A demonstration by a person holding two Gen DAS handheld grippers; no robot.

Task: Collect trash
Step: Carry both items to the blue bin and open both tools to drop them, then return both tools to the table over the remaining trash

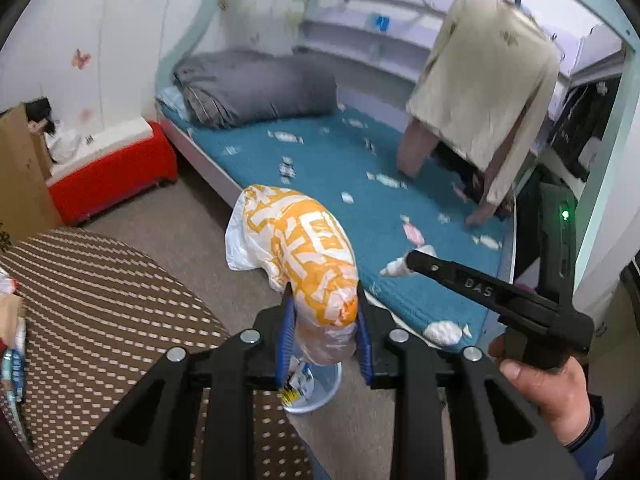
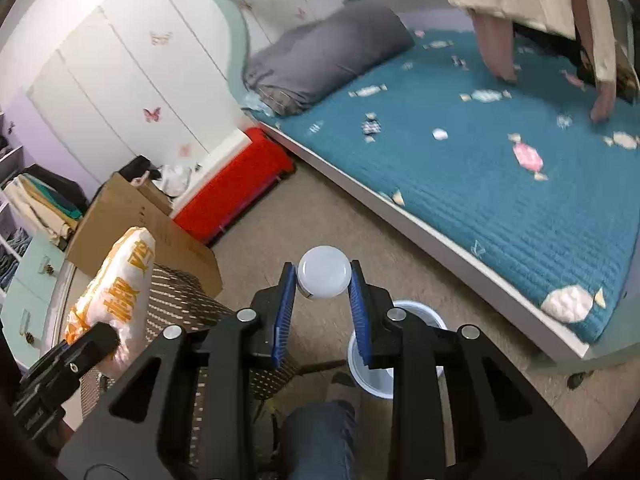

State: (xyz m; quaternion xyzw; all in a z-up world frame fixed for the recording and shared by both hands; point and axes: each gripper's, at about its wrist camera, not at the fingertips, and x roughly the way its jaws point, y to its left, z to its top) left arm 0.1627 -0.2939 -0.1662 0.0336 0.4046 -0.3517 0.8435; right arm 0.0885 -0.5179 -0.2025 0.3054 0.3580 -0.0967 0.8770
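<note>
Now both grippers hold trash.
Left gripper pinches an orange bag; right gripper squeezes a white cap over the bin.

Both wrist cameras sit close behind their fingers, angled down across the floor toward the bed's near edge. They share the bed, red box and bin.

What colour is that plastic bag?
White with orange lettering; the plastic bag shows best in the left wrist view.
</note>
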